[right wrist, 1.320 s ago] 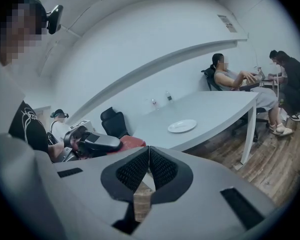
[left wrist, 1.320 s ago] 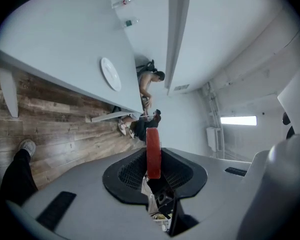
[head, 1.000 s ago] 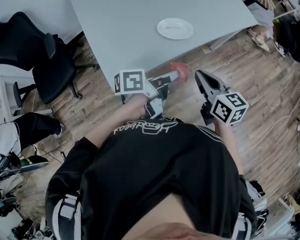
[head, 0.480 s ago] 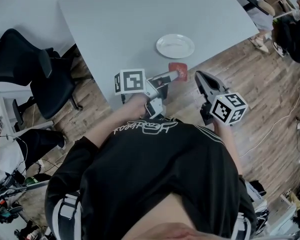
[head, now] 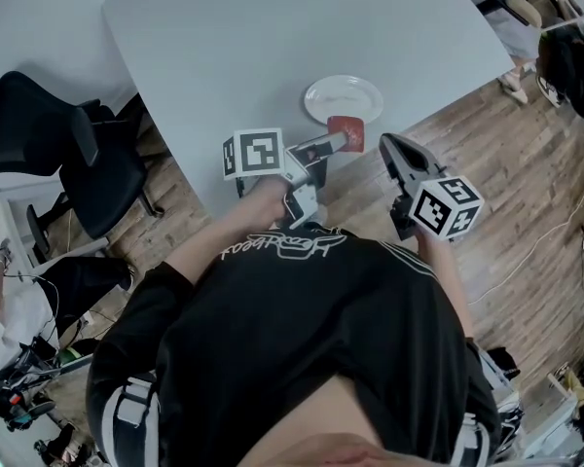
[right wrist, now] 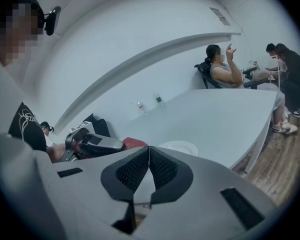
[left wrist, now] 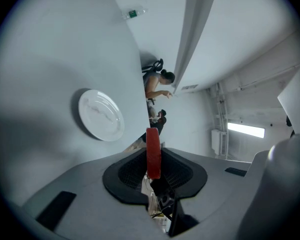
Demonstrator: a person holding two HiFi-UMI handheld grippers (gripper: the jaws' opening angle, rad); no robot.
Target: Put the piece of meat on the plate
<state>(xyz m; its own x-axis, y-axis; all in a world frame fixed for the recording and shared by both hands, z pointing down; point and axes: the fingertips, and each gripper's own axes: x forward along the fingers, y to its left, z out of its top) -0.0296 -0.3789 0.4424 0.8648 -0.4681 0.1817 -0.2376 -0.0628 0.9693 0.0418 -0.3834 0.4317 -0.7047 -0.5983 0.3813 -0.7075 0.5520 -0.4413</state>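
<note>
Red meat (head: pixel 346 132), clamped edge-on in the left gripper (head: pixel 333 146), hangs at the near rim of the plate (head: pixel 355 89); the right gripper (head: pixel 387 146) is closed, empty, alongside.

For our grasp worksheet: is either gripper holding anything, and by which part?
The left gripper holds the piece of meat, pinched by its near end between its jaws. The right gripper is shut, empty.

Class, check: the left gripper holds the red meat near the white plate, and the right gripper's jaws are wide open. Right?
No. The right gripper view shows the right gripper with jaws together, not wide open. The left gripper does hold the meat near the plate.
</note>
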